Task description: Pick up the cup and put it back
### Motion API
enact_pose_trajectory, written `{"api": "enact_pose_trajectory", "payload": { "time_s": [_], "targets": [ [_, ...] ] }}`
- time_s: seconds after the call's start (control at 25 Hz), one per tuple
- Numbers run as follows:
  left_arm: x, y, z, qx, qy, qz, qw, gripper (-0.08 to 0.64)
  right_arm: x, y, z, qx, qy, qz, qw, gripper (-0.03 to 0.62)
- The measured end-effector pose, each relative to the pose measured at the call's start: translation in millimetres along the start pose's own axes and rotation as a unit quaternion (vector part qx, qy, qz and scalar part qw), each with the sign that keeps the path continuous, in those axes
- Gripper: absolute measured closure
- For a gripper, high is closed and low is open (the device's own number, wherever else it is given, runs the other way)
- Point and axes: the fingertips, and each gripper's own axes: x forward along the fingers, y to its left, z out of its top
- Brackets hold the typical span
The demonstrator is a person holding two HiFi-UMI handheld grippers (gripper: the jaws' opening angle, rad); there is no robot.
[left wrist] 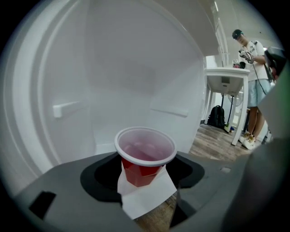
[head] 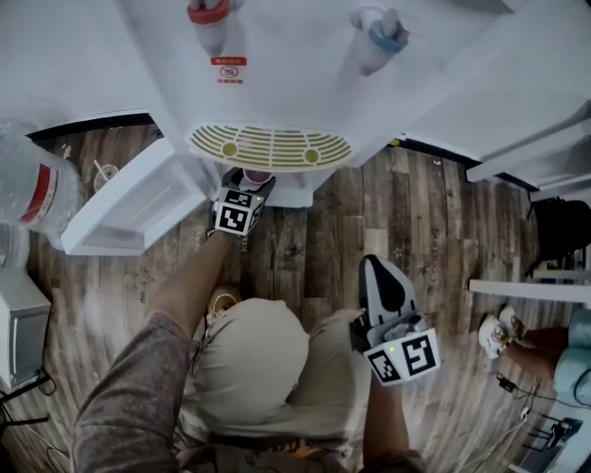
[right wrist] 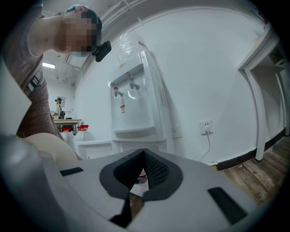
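Where the cup sits: the cup [left wrist: 145, 156] is between the fingers of the left gripper [head: 246, 191], inside the white recess under the drip tray [head: 270, 146] of the dispenser [head: 305, 83]. Whether its base touches the white ledge below cannot be told.
Cup, look: red outside, with a white rolled rim and a pale pink inside. The wall tapers toward the base, and the lower wall looks slightly faceted.
Writing: a red label [head: 228, 69] sits below the red tap [head: 211, 13], its print too small to read. Both gripper cubes carry black-and-white square markers.
Cup, axis: upright, long axis vertical, mouth up, base down.
Left fingers: clamped on the cup's red wall, one on each side.
Right gripper [right wrist: 142, 158]: fingers together with nothing between them. It is held above the wood floor [head: 314, 240], well apart from the cup.
Surroundings: an open white door [head: 138, 199] is just left of the recess, and a blue tap [head: 383, 37] is right of the red one.
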Motion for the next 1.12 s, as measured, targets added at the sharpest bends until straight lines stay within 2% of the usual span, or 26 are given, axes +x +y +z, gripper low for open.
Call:
{"api": "enact_pose_trajectory", "payload": {
  "time_s": [0.12, 0.48, 0.8, 1.12],
  "targets": [
    [-19, -6, 8, -0.02, -0.001, -0.013, 0.9997, 0.258, 1, -1, -2, 0.002, -0.002, 0.0, 1.0, 0.591],
    [-77, -36, 48, -0.024, -0.017, -0.056, 0.998, 0.259, 2, 8, -9, 0.002, -0.001, 0.015, 1.0, 0.591],
    [-130, -61, 70, 0.01, -0.027, -0.088, 0.9957, 0.261, 8, 13, -14, 0.007, -0.005, 0.031, 0.999, 0.591],
    [-175, -73, 84, 0.012, -0.023, -0.105, 0.9941, 0.261, 19, 19, -25, 0.007, 0.001, 0.044, 0.999, 0.591]
  ]
}}
